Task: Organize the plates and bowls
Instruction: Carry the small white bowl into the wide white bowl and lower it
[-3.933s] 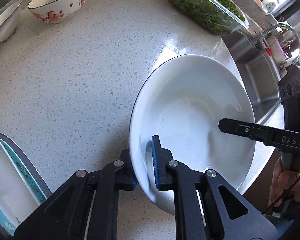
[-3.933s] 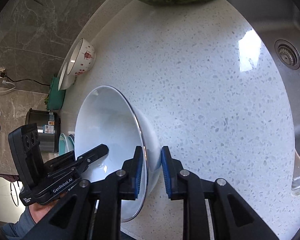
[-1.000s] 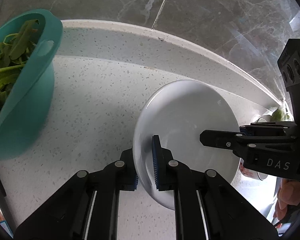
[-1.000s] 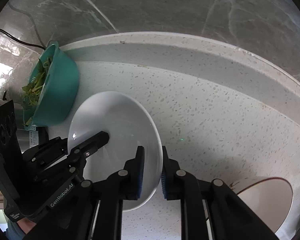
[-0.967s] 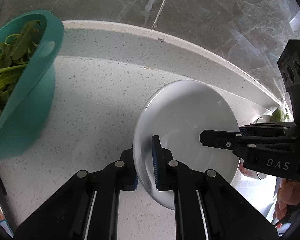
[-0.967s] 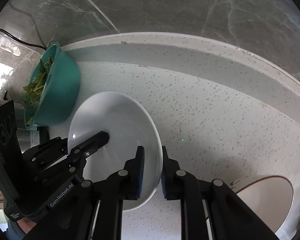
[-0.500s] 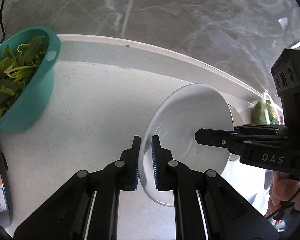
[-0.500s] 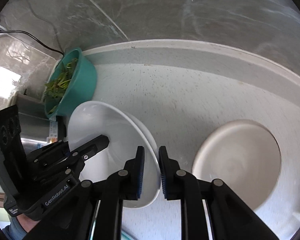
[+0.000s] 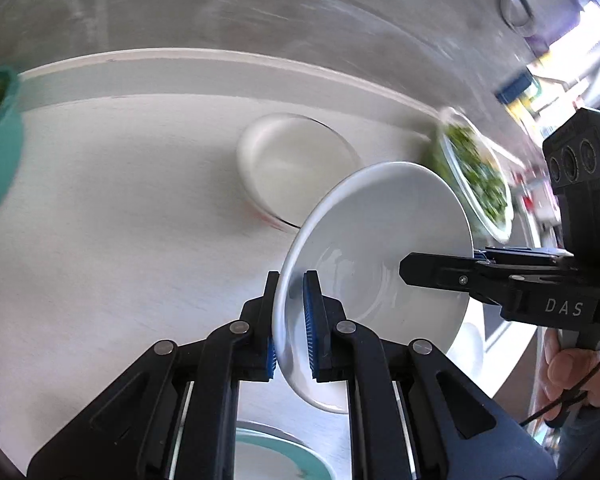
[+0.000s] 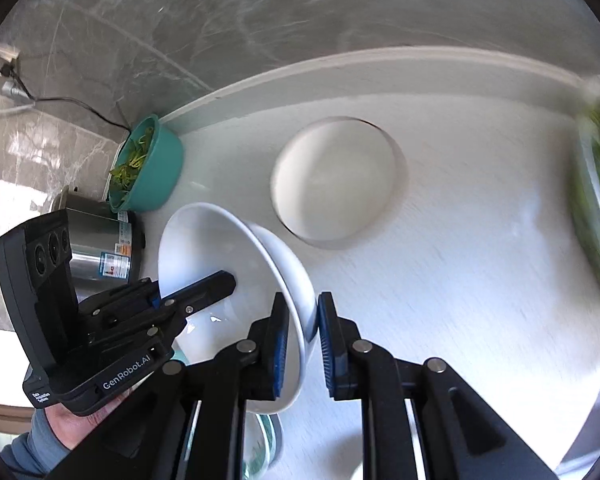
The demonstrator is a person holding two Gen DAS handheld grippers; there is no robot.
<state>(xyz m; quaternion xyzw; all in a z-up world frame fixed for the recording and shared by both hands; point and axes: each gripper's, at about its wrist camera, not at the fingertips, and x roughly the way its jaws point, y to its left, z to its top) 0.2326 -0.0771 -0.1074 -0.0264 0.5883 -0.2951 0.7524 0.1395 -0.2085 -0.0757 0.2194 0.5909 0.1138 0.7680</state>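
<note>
White bowl (image 9: pixel 376 248), glazed ceramic, carried above the speckled countertop (image 9: pixel 112 208) between two handheld grippers; seen at centre-right in the left wrist view, at about 8 o'clock of centre in the right wrist view. Probably rigid, moderately heavy for its size, slick on the glaze and breakable if dropped or knocked on stone. Best taken at the rim, one pad inside and one outside, at opposite sides for balance, as shown here.

Left gripper (image 9: pixel 291 312): jaws narrowed to roughly the thickness of the bowl wall, blue pads clamping the rim at the near edge, one pad inside, one outside. Right gripper (image 10: pixel 304 336): jaws likewise almost closed, pinching the opposite rim, wall sandwiched between the pads; from the left wrist view, its inner finger reaching into the bowl from 3 o'clock.

Patterned bowl (image 9: pixel 296 168) resting on the counter beyond the carried one, at about 12 o'clock; likely nesting target, judged from the task. Background motion-blurred. Teal colander of greens (image 10: pixel 148 168) at 10 o'clock in the right wrist view, steel pot (image 10: pixel 100 248) just below it; glass dish of greens (image 9: pixel 476 176) at 2 o'clock in the left wrist view. Teal-rimmed plate (image 9: pixel 284 456) visible at 6 o'clock beneath the grippers.
</note>
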